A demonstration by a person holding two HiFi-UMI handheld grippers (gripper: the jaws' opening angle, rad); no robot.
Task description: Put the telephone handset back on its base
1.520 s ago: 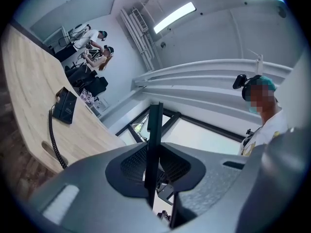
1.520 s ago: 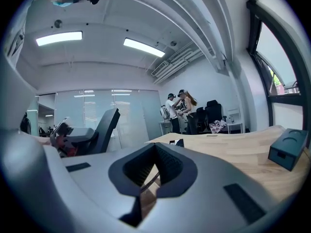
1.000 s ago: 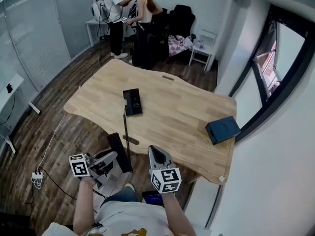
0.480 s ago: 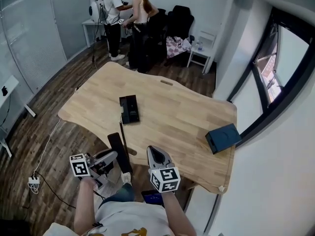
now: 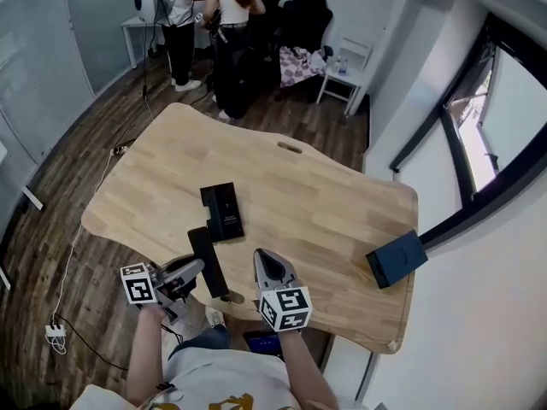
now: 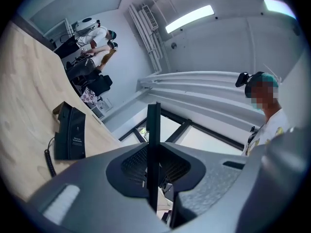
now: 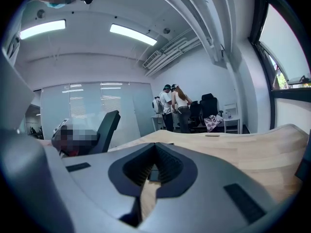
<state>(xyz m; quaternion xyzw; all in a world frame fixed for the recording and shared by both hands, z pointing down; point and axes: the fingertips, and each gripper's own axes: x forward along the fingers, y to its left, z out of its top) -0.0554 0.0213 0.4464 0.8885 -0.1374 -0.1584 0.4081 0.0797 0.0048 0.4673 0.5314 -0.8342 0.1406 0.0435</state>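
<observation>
The black telephone base [image 5: 222, 212] lies flat on the wooden table [image 5: 316, 203], near its front edge. My left gripper [image 5: 197, 269] is shut on the black handset [image 5: 208, 261], which hangs over the table's near edge, just short of the base. In the left gripper view the handset [image 6: 153, 125] stands edge-on between the jaws, with the base [image 6: 71, 132] and its cord [image 6: 47, 160] off to the left. My right gripper [image 5: 266, 263] is shut and empty, to the right of the handset. Its own view shows the handset [image 7: 105, 129] at left.
A dark blue box [image 5: 397, 259] sits at the table's right edge. Two people [image 5: 203, 7] stand beyond the far end, next to black chairs [image 5: 303, 20] and a small white table [image 5: 346, 71]. A window wall [image 5: 479, 135] runs along the right.
The view has closed in on the table. The handset in my left gripper now reaches over the near edge, closer to the base. Both grippers keep the same pose.
</observation>
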